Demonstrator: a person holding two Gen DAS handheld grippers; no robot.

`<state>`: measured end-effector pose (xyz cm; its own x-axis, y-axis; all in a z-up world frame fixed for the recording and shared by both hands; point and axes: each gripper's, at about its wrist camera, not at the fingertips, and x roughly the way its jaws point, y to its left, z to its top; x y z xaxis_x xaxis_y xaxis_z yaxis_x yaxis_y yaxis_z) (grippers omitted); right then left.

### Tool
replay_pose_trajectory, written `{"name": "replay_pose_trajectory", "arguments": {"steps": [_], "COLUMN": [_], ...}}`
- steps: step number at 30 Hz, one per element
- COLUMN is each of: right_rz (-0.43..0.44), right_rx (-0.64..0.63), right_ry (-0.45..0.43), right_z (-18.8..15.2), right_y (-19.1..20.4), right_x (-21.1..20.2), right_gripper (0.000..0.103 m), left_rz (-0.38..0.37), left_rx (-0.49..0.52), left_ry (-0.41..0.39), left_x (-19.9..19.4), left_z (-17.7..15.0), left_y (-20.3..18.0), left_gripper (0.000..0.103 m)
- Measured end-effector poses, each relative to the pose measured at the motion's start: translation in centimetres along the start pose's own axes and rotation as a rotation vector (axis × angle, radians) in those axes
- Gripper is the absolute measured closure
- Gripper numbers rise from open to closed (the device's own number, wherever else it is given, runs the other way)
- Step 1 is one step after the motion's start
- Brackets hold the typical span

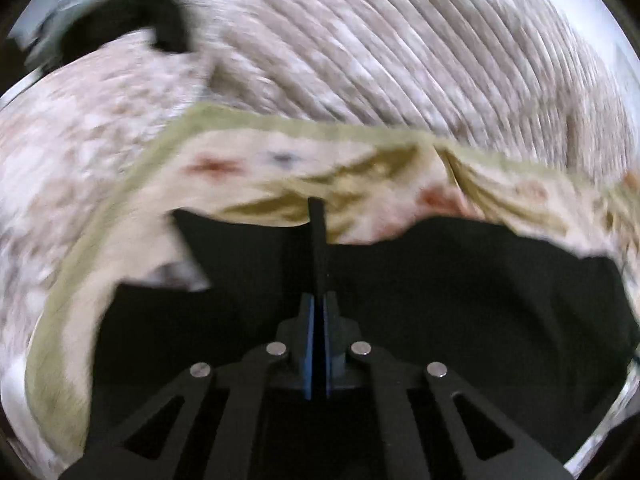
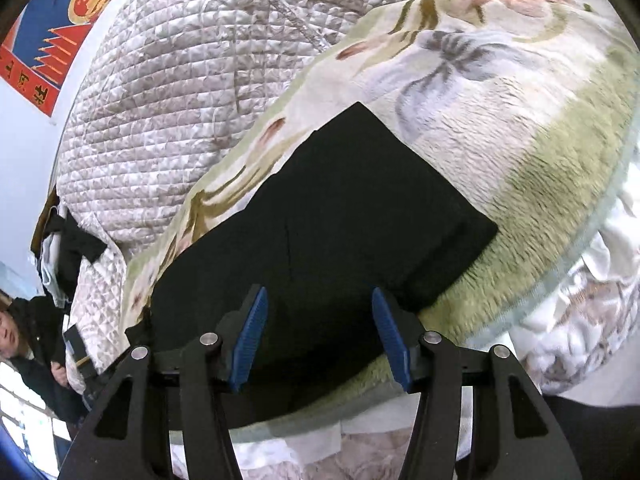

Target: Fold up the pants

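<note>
left gripper: jaws pressing fully together, pointing downward | right gripper: jaws standing wide apart, gripping nothing

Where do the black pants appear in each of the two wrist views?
Left wrist view: the pants fill the lower middle, around the shut left gripper.
Right wrist view: the pants lie in the centre as a folded dark slab, reaching down between the open fingers of the right gripper.
Shared landmark: the floral blanket under the pants, with its green border.
</note>
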<state>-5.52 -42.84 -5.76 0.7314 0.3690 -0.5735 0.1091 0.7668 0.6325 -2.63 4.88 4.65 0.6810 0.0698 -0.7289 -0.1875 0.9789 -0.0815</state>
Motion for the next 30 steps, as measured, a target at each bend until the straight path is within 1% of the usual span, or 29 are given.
{"name": "replay_pose_trajectory", "arguments": {"steps": [3, 8, 9, 10, 12, 14, 15, 16, 18, 20, 21, 23, 24, 25, 27, 30], "right_rz": [-0.024, -0.019, -0.013, -0.011, -0.003, 0.002, 0.010, 0.014, 0.011, 0.003, -0.009, -0.023, -0.023, -0.036, -0.041, -0.018], "right_rx": [0.029, 0.016, 0.018, 0.023, 0.036, 0.031, 0.033, 0.037, 0.044, 0.036, 0.032, 0.033, 0.037, 0.051, 0.052, 0.037], "right_ry": [-0.001, -0.009, -0.012, -0.015, -0.026, -0.045, -0.058, -0.066, -0.071, -0.074, -0.076, -0.074, -0.072, -0.072, -0.084, -0.097], "right_z": [0.2, 0.4, 0.5, 0.6, 0.8, 1.0, 1.1, 1.1, 1.3, 1.4, 1.6, 1.9, 2.1, 2.3, 2.5, 2.7], "right_y": [-0.8, -0.7, -0.8, -0.9, -1.0, -0.9, -0.8, -0.9, -1.0, -0.8, -0.7, -0.6, -0.6, -0.8, -1.0, -0.6], "right_x": [0.1, 0.6, 0.7, 0.8, 0.9, 0.7, 0.6, 0.5, 0.6, 0.8, 1.0, 1.4, 1.5, 1.7, 1.6, 0.5], "right_gripper": [0.048, 0.048, 0.048, 0.048, 0.048, 0.048, 0.048, 0.048, 0.048, 0.048, 0.051, 0.064, 0.074, 0.082, 0.094, 0.095], "left_rz": [0.009, -0.001, -0.011, -0.029, -0.044, -0.063, -0.065, -0.071, -0.087, -0.076, -0.073, -0.061, -0.041, -0.028, -0.023, -0.009], "left_rx": [-0.093, -0.206, -0.235, -0.269, -0.312, -0.348, -0.369, -0.391, -0.422, -0.422, -0.424, -0.416, -0.407, -0.396, -0.392, -0.360], "left_ry": [-0.041, -0.057, -0.056, -0.046, -0.017, 0.001, 0.005, 0.010, 0.013, 0.004, 0.002, 0.003, 0.003, 0.005, 0.002, -0.042], "left_x": [-2.9, -5.6, -5.7, -5.5, -4.8, -4.2, -3.9, -3.6, -3.3, -2.8, -2.5, -2.2, -2.1, -2.1, -2.6, -4.8], "left_z": [-1.4, -3.7, -4.1, -4.4, -4.7, -5.0, -5.1, -5.1, -5.1, -4.6, -4.3, -3.9, -3.8, -3.8, -3.8, -3.6], "left_y": [2.9, 5.9, 6.4, 7.0, 7.7, 8.3, 8.7, 9.0, 9.4, 9.5, 9.4, 9.2, 9.1, 9.1, 9.1, 8.7], "left_gripper": [0.098, 0.098, 0.094, 0.093, 0.093, 0.088, 0.083, 0.080, 0.079, 0.079, 0.080, 0.081, 0.092, 0.098, 0.099, 0.099]}}
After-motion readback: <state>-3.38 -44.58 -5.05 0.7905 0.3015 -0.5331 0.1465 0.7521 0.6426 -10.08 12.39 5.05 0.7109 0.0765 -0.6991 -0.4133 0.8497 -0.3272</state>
